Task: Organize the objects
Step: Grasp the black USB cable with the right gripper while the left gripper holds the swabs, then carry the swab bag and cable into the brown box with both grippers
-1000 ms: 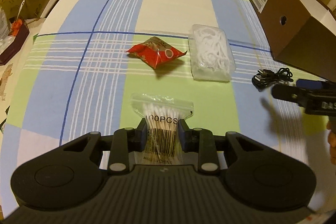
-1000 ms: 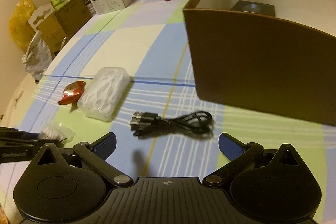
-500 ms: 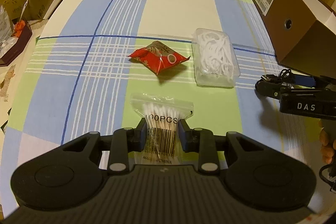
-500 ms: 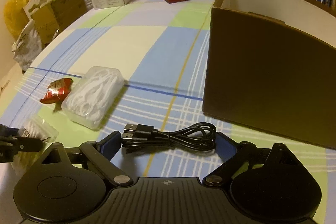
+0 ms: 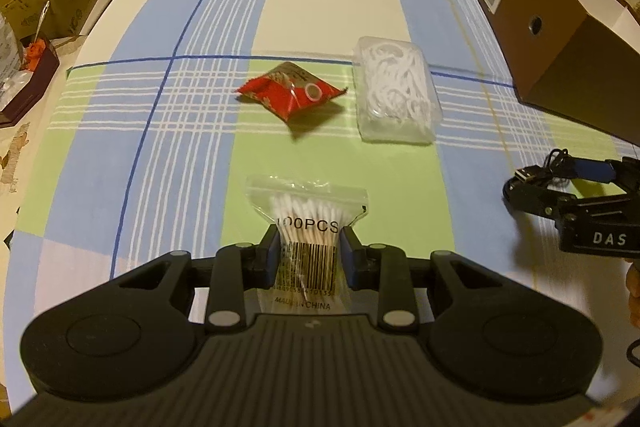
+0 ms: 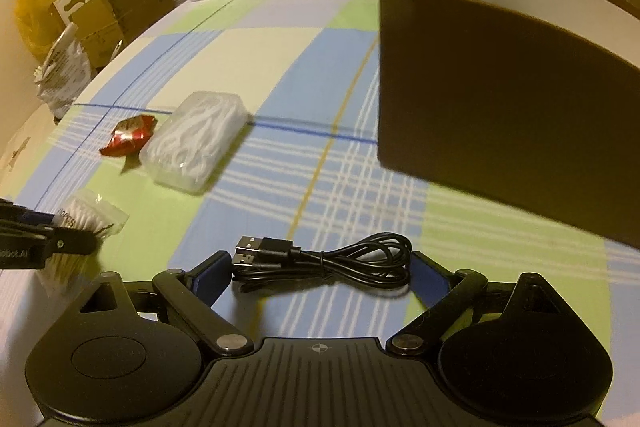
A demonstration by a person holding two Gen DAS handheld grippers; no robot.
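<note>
On the checked surface [image 5: 320, 15], four loose items are counted: one swab bag [image 5: 308, 227] clamped in the left tool [image 5: 309, 255], one cable [image 6: 332, 261] between the spread right tool [image 6: 320, 277], one red packet [image 5: 292, 93], one clear case [image 5: 394, 95]; one brown box [image 6: 508, 115] nearby.

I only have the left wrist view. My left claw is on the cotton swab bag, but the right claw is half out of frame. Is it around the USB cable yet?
Observer: Yes. In the right wrist view the right claw is open, with the coiled USB cable lying between its fingers, not pinched.
Operator: Is the brown box open on top?
Observer: Yes, the brown box is open, its white inner wall showing; what is inside is hidden.
Operator: Anything between cable and box?
Observer: Only bare checked tablecloth.
</note>
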